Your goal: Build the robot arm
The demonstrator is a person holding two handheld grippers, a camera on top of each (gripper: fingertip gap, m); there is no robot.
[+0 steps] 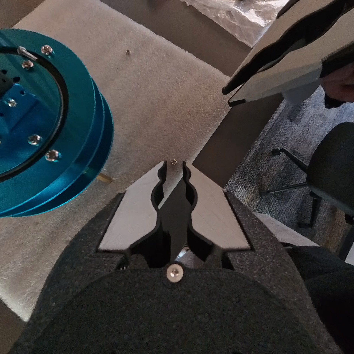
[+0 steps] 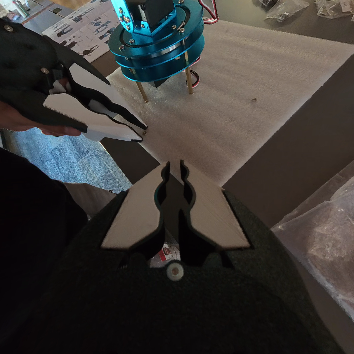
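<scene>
My left gripper (image 1: 174, 163) is open, low over a white foam sheet (image 1: 162, 95). A small metal nut (image 1: 173, 162) lies on the foam between its fingertips, apart from both. In the right wrist view, the left gripper (image 2: 144, 134) and the nut (image 2: 144, 132) sit at the foam's near-left edge. My right gripper (image 2: 174, 162) is narrowly open and empty, above the foam's near corner. It also shows in the left wrist view (image 1: 229, 96). A blue metal round base (image 2: 157, 44) stands on brass standoffs (image 2: 142, 92). It shows at left in the left wrist view (image 1: 57, 118).
A second small nut (image 2: 254, 99) lies on the foam to the right, also in the left wrist view (image 1: 128, 52). A printed sheet (image 2: 82, 32) lies behind the base. Plastic bags (image 2: 283, 11) lie at the back and right (image 2: 316, 239). An office chair (image 1: 329, 162) stands on carpet beside the dark table (image 2: 287, 134). Spacing between my two grippers at the tips: around 8 cm.
</scene>
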